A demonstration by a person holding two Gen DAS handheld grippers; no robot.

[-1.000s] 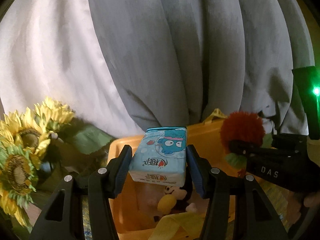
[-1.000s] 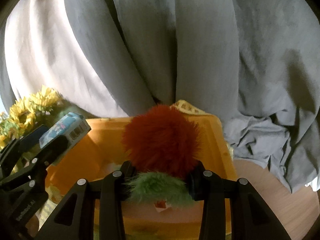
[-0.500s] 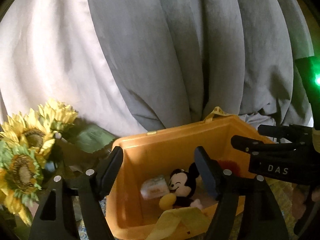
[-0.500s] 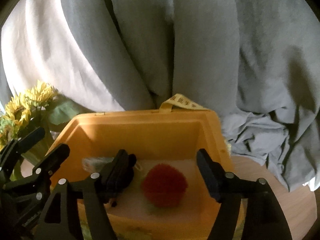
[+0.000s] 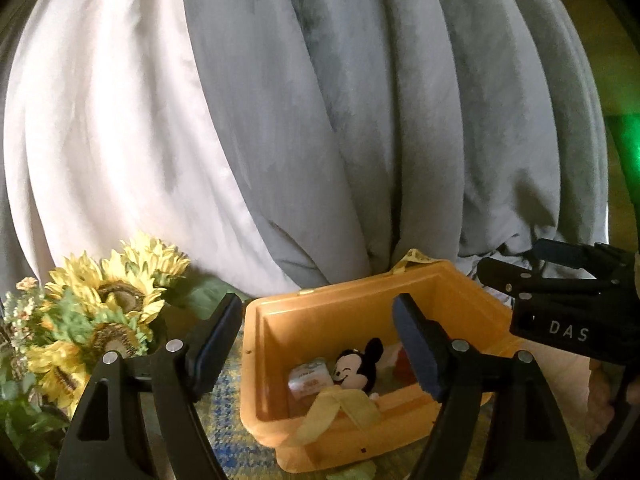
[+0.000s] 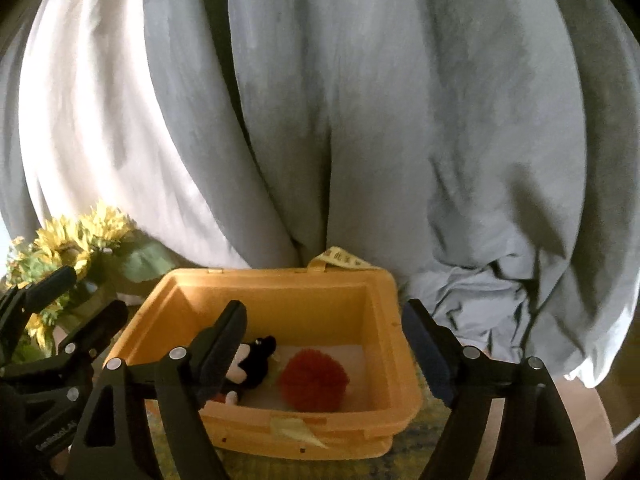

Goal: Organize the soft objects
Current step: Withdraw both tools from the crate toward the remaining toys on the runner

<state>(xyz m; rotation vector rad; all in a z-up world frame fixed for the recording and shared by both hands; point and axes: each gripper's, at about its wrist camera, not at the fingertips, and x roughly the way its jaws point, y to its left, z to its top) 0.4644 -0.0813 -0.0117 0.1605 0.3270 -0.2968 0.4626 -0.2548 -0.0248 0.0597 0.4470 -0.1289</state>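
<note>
Both tools are empty. The left gripper (image 5: 318,346) has its jaws opening with nothing between them, and the right gripper (image 6: 324,346) is opening too, its pads clear of everything. The soft things lie in the orange plastic bin (image 6: 394,364): a red fluffy pompom (image 6: 314,380) on the right of the floor, a Mickey Mouse plush (image 5: 358,366) beside it on the left, and a small tissue pack (image 5: 310,376) at the plush's left, touching it.

The likeliest trouble, I judge, is a finger catching the bin's near rim or the yellow strap (image 5: 340,410) draped over it while the hands hang this close above; that could drag or tip the light bin. The two grippers also sit near each other, so a careless swing could knock them together. The sunflower bouquet (image 5: 100,320) just left of the bin could be brushed by the left tool.

The bin rests on a blue and yellow patterned mat (image 5: 224,420), and bare wooden tabletop (image 6: 576,412) shows at the right. Behind, grey and white draped curtains (image 6: 360,120) fill the far side of the dim room.
</note>
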